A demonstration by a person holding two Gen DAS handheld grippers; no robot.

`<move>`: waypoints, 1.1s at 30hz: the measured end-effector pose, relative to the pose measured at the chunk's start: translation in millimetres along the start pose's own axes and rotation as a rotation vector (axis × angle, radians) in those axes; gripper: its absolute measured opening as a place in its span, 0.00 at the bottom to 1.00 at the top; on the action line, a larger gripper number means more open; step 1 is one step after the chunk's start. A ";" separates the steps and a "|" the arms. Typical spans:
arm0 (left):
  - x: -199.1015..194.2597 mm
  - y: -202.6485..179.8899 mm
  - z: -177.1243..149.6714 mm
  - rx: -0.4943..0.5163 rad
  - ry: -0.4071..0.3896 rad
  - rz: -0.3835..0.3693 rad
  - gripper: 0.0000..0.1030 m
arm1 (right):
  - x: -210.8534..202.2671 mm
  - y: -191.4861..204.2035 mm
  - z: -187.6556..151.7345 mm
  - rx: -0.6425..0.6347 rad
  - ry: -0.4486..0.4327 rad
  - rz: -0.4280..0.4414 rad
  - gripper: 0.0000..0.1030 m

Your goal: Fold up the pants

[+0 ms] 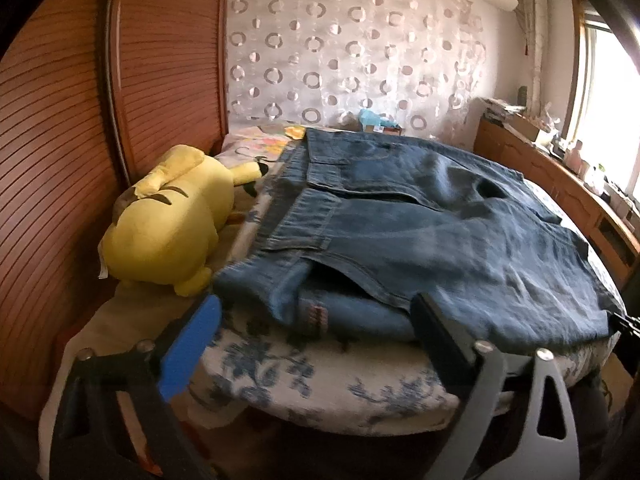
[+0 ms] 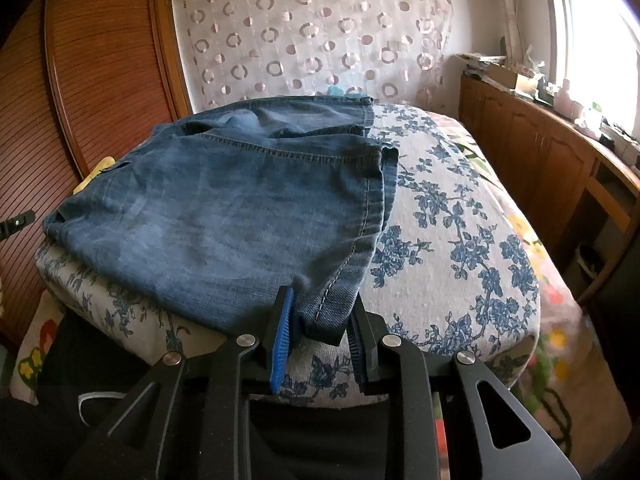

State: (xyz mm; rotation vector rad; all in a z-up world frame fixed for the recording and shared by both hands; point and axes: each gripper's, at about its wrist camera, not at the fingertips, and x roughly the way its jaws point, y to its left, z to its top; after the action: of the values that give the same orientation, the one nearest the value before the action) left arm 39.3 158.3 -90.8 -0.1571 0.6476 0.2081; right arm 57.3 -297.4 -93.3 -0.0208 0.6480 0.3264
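- The bed [image 2: 460, 216], under a cover printed with blue flowers on pale cloth, carries everything; both views look across it from its near edge toward the far wall.
- A wooden wardrobe with slatted doors [image 1: 60, 128] stands along the bed's left side, and a sheer curtain with ring patterns [image 1: 340, 52] hangs behind the far edge.
- A low wooden cabinet [image 2: 532, 152] runs along the bed's right side beneath a bright window, its top crowded with small items too blurred to name.
- The blue denim jeans [image 2: 224, 216] lie folded in layers on the left half of the bed, reaching from the near edge toward the far edge; the waistband and belt loops face the bed's left side, and the stitched hems face the middle of the bed.
- A yellow Pikachu plush [image 1: 168, 224] lies on its side at the bed's left edge, just beside the waistband, between the jeans and the wardrobe.
- A small light-blue object [image 1: 372, 118] sits at the far edge behind the jeans; what it is cannot be told.
- The right tongs [image 2: 320, 332] are closed partway on the near corner of the jeans, with the denim bunched between the blue pad and the black finger.
- The left tongs [image 1: 316, 320] are spread wide at the near edge, the blue-padded finger near the waistband corner and the black finger against the folded denim's near edge, with nothing clamped.
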 end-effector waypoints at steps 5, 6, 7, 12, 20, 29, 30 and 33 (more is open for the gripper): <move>13.4 20.7 0.7 -0.032 0.015 0.023 0.76 | 18.1 -2.2 9.9 -0.011 0.001 -0.008 0.26; 15.6 22.7 -0.1 -0.033 0.019 0.027 0.73 | 14.9 -2.7 7.2 -0.014 0.003 -0.009 0.26; 21.0 25.8 -1.3 -0.036 0.028 0.033 0.70 | 22.4 -2.8 12.3 -0.015 0.004 -0.010 0.26; 40.5 38.6 -8.2 -0.060 0.073 0.063 0.64 | 28.4 -1.9 16.7 -0.019 0.007 -0.014 0.26; 49.5 42.1 -9.8 -0.077 0.088 0.042 0.60 | 34.3 2.0 24.5 -0.028 0.012 -0.018 0.26; 47.3 32.4 -5.1 -0.011 0.059 0.030 0.34 | 35.0 1.0 24.0 -0.027 0.004 -0.017 0.21; 45.4 30.8 -4.3 -0.007 0.054 0.019 0.32 | 33.8 0.6 24.2 -0.027 -0.006 -0.020 0.19; 37.0 27.2 0.6 0.004 0.029 -0.001 0.22 | 31.4 0.8 24.7 -0.023 -0.022 -0.019 0.17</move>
State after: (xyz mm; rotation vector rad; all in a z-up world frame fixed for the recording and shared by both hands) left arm 61.9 190.0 -115.2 -0.1566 0.6766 0.2040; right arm 95.1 -284.5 -92.2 -0.0447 0.6218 0.3154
